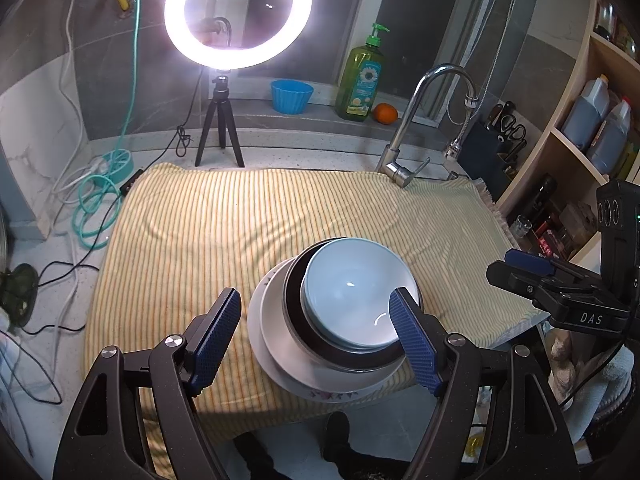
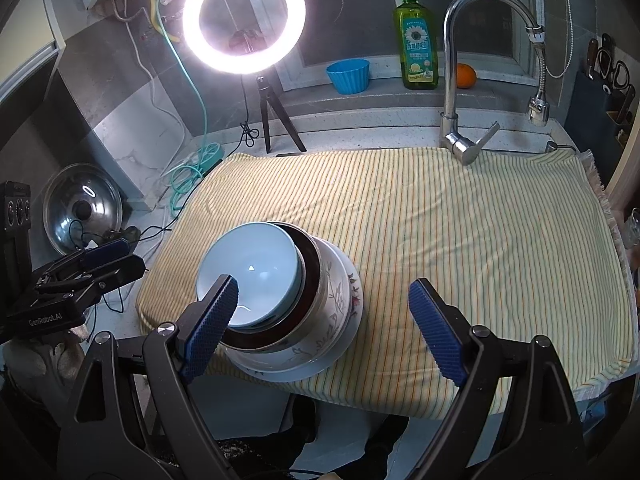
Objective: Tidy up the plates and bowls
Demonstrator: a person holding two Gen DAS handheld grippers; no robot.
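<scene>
Stacked dishes on striped cloth, both grippers clear.
Bowl stack (image 1: 352,304) sat on a plate (image 1: 280,364) near the cloth (image 1: 240,216) front edge; left hand-held gripper (image 1: 316,336) and right hand-held gripper (image 2: 324,328) hovered above, jaws apart, empty.

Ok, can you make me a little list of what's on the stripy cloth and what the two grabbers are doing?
surface: striped cloth
stack top: light blue bowl
under it: dark-rimmed metal bowl
next down: white flowered bowl
bottom: white plate
left gripper: open, empty
right gripper: open, empty
behind: ring light, faucet, soap bottle
</scene>
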